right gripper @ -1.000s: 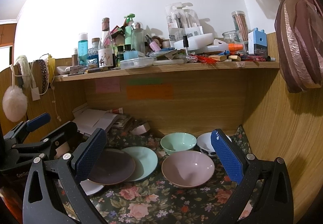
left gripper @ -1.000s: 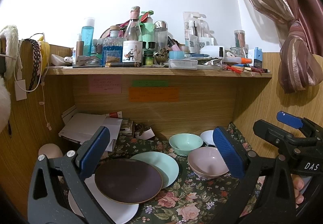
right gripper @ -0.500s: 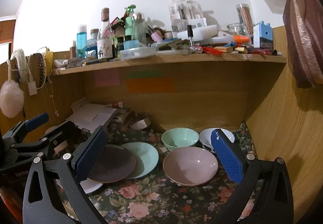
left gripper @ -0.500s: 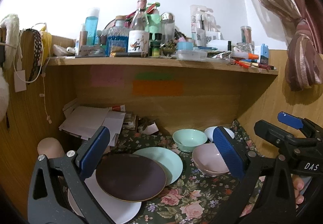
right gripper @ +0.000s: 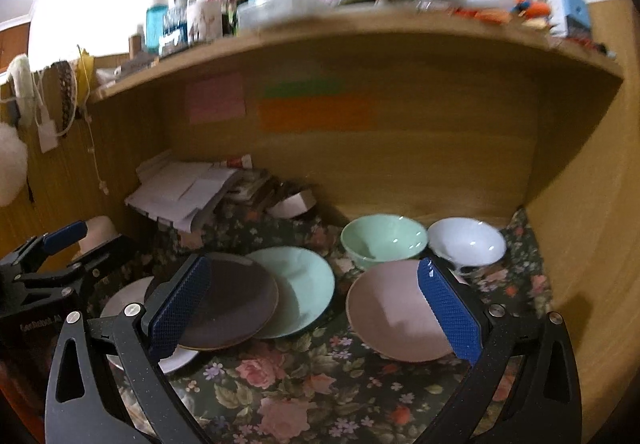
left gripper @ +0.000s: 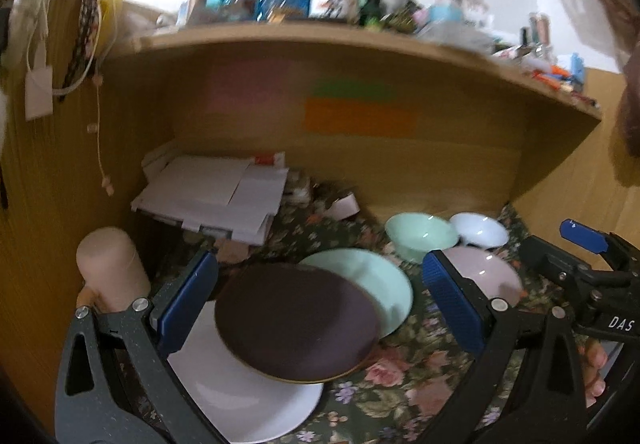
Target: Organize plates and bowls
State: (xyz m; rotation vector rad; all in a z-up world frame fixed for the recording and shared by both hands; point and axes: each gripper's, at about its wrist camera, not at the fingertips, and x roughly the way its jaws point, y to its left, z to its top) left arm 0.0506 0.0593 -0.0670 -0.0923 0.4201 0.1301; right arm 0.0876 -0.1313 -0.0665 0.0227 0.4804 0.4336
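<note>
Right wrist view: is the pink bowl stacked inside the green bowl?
No. The pink bowl sits on the floral cloth, in front of the green bowl.

"DAS" – white letters on right claw (left gripper: 618,324) body; other print too blurred.

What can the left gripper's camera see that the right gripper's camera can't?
Only the left wrist view shows the right gripper's handle with a person's fingers behind it. Only the right wrist view shows the left gripper's handle from the side. Both show the dark plate, mint plate, white plate, pink bowl, mint bowl and white bowl.
</note>
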